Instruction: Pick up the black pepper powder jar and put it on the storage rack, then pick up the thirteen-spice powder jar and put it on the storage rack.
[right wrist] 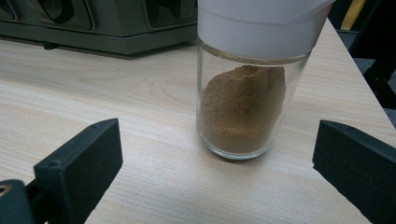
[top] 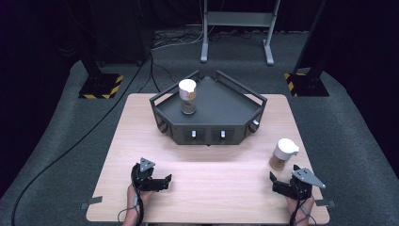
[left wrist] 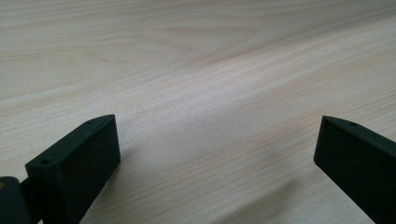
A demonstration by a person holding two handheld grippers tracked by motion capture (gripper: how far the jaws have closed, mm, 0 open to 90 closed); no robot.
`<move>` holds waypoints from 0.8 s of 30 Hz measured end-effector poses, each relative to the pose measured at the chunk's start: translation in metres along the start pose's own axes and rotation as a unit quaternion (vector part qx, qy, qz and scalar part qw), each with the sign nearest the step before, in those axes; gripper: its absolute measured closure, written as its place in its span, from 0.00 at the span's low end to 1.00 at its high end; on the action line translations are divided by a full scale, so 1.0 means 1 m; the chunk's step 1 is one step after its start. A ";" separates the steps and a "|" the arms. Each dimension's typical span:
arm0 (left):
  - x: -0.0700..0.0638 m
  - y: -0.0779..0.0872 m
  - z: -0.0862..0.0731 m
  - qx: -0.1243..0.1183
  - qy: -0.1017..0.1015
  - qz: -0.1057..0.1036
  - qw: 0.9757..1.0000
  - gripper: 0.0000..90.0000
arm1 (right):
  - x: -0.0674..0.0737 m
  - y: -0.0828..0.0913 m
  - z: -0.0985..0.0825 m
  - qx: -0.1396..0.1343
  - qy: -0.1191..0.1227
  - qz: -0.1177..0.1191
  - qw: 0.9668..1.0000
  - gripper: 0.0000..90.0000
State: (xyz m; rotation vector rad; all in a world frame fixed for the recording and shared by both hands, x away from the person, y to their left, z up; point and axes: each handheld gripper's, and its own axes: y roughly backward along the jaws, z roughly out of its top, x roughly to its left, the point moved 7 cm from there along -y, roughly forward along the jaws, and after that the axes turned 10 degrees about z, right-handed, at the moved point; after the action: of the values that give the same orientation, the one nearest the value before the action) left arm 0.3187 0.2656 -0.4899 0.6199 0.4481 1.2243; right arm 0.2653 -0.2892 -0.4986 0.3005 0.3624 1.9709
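Both claws stand wide open and hold nothing. The left gripper hovers low over bare wood near the table's front left, its black jaws spread with only pale grain between them. The right gripper sits at the front right, its jaws parted on either side of a glass spice jar just ahead, not touching it. That jar, white-capped and part filled with brown powder, stands upright on the light wooden table. A second jar of the same kind stands upright inside a dark grey angular tray with raised rails and front knobs, at the table's far middle. Grey carpet, cables and metal stand legs lie beyond.
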 end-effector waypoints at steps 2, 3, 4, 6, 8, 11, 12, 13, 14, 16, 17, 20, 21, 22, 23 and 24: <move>0.000 0.000 0.000 0.001 -0.001 0.000 1.000 0.00 | 0.000 0.000 0.000 -0.001 0.000 0.000 1.000 0.01; -0.001 -0.001 0.001 0.002 -0.002 0.000 1.000 0.00 | 0.000 0.000 0.000 -0.001 0.000 0.000 1.000 0.01; -0.001 -0.001 0.001 0.003 -0.003 0.001 1.000 0.00 | 0.000 0.000 0.000 -0.001 0.000 0.000 1.000 0.01; -0.002 -0.001 0.001 0.003 -0.005 0.003 1.000 0.00 | 0.000 0.000 0.000 -0.001 0.000 0.000 1.000 0.01; -0.003 -0.001 0.002 0.006 -0.011 0.005 1.000 0.00 | 0.000 0.000 0.000 -0.002 0.001 -0.001 1.000 0.01; -0.005 -0.001 0.003 0.011 -0.019 0.009 1.000 0.00 | 0.000 0.000 0.000 -0.002 0.000 -0.001 1.000 0.01; -0.006 -0.001 0.003 0.012 -0.021 0.009 1.000 0.00 | 0.000 0.000 0.000 -0.002 0.001 -0.001 1.000 0.01; -0.006 -0.001 0.003 0.013 -0.024 0.010 1.000 0.00 | 0.000 0.000 -0.001 -0.002 0.001 -0.001 1.000 0.01; -0.007 -0.002 0.003 0.013 -0.026 0.011 1.000 0.00 | 0.000 0.000 -0.001 -0.002 0.001 -0.001 1.000 0.01; -0.009 -0.002 0.004 0.016 -0.034 0.014 0.999 0.00 | 0.000 0.001 -0.001 -0.002 0.001 0.000 1.000 0.01; -0.010 -0.002 0.004 0.016 -0.036 0.015 0.999 0.00 | 0.000 0.001 -0.001 -0.003 0.001 -0.001 1.000 0.01; -0.012 -0.002 0.004 0.018 -0.042 0.021 0.999 0.00 | 0.000 0.000 0.000 -0.002 0.000 -0.002 1.000 0.01; -0.013 -0.002 0.004 0.018 -0.044 0.023 0.999 0.00 | 0.000 0.000 0.000 -0.002 0.000 -0.001 1.000 0.01; -0.014 -0.002 0.004 0.019 -0.045 0.025 0.998 0.00 | 0.000 0.000 -0.001 -0.002 0.001 -0.001 1.000 0.01; -0.014 -0.002 0.004 0.019 -0.048 0.026 0.998 0.00 | 0.000 0.001 -0.001 -0.003 0.002 -0.002 1.000 0.01; -0.014 -0.002 0.004 0.019 -0.048 0.025 0.998 0.00 | 0.001 0.001 -0.001 -0.003 0.002 -0.003 1.000 0.00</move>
State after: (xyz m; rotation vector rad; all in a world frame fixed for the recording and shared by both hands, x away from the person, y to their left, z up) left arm 0.3191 0.2503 -0.4883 0.7231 0.3781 1.2311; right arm 0.2643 -0.2888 -0.4991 0.2916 0.3591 1.9675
